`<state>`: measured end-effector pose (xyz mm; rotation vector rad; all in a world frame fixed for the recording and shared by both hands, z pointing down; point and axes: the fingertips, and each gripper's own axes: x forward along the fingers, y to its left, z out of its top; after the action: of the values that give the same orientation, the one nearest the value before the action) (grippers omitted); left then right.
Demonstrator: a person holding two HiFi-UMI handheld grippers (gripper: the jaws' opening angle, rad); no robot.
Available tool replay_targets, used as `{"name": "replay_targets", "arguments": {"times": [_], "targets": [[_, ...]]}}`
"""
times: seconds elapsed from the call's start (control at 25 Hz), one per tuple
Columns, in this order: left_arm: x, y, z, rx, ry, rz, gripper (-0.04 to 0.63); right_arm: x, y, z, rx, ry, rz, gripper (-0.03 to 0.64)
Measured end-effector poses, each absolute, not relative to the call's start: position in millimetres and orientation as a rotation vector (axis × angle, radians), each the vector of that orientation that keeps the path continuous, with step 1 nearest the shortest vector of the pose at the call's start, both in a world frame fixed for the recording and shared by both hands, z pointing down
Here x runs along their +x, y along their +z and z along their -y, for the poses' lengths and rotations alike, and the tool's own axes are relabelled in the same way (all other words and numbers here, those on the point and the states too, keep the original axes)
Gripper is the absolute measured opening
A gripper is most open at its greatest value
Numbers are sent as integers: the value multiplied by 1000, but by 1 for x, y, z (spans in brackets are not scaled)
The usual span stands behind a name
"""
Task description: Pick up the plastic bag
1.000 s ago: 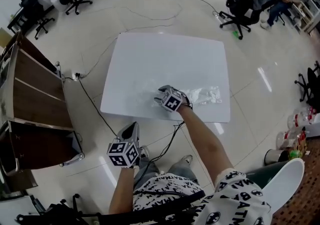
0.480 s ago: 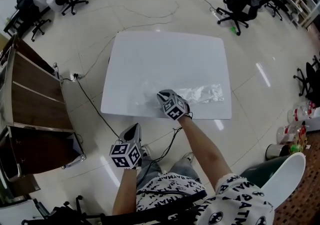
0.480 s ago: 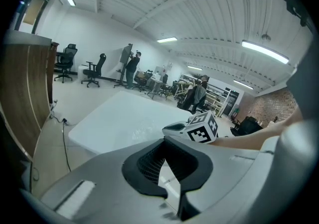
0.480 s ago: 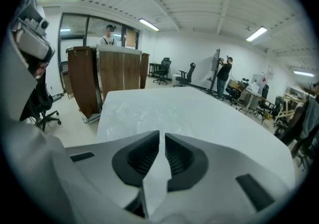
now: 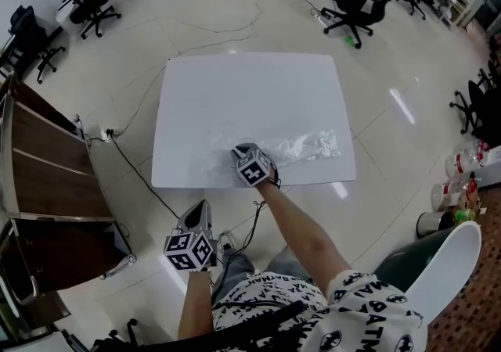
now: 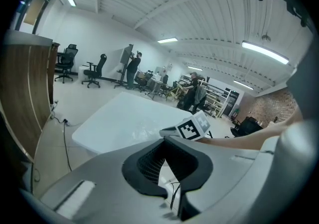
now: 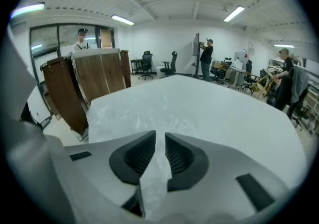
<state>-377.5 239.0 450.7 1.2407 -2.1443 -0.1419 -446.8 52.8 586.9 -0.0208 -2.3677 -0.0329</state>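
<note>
Right hand-held gripper (image 5: pixel 242 154) nose-down, jaws just closing on plastic bag (image 5: pixel 309 145)

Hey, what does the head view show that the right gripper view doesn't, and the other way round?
Head view only: the left claw held over the floor, off the white table, and the full crinkled length of the plastic bag. Right gripper view only: a fold of bag pinched in the right claw, whose jaws have just been closing. Both: the table and the brown cabinet.
</note>
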Motion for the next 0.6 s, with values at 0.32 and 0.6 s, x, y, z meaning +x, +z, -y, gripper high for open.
{"name": "replay_targets", "arguments": {"times": [0.32, 0.6], "targets": [[-377, 434, -191, 1388, -122, 2115, 0, -354, 491, 7, 254, 367, 2628, 28], [-364, 404, -136, 1549, -143, 2081, 0, -254, 429, 29, 457, 509, 2714, 0]]}}
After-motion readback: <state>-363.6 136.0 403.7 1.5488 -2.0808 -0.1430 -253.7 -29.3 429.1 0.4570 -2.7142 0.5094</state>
